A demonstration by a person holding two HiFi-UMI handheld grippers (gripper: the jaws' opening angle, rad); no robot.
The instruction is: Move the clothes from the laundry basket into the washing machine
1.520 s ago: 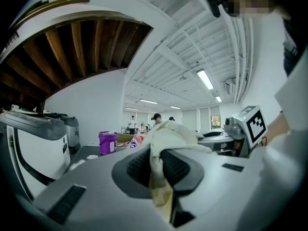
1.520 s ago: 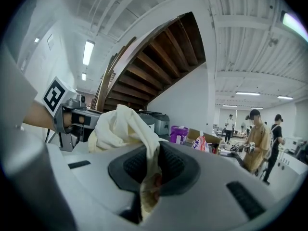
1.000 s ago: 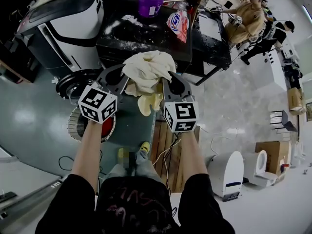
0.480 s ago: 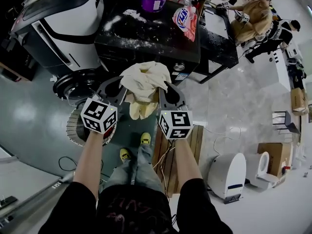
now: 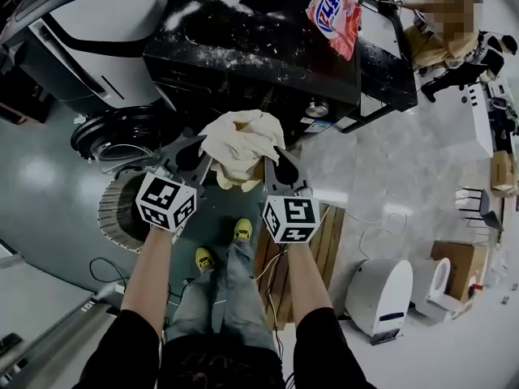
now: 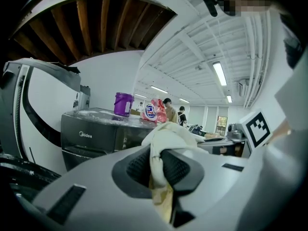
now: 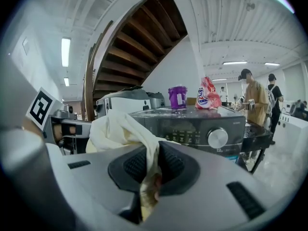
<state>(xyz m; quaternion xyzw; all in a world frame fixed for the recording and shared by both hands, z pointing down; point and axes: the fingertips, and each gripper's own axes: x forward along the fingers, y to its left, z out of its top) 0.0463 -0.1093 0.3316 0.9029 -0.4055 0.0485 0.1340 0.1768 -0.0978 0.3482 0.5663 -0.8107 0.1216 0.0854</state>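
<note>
A crumpled cream cloth (image 5: 240, 140) hangs between my two grippers, above the person's feet. The left gripper (image 5: 204, 154) is shut on its left side and the right gripper (image 5: 272, 159) on its right side. In the left gripper view the cloth (image 6: 166, 138) is pinched between the ribbed pads (image 6: 140, 167). The right gripper view shows the same: cloth (image 7: 118, 129) squeezed between the pads (image 7: 171, 165). The dark front-loading washing machine (image 5: 259, 63) stands just beyond the cloth, knob and panel facing me (image 7: 204, 129). A round ribbed laundry basket (image 5: 117, 209) sits on the floor, left of the left gripper.
A round dark door ring (image 5: 122, 136) lies open left of the machine, beside a white-and-black appliance (image 5: 89, 23). A purple tub (image 7: 177, 97) and a detergent bag (image 5: 332, 14) stand on the machine's top. A wooden pallet (image 5: 320, 237) and cables lie right; people stand far right.
Both grippers have come down together with the cloth still pinched between them. The washing machine now looms larger and closer in front.
</note>
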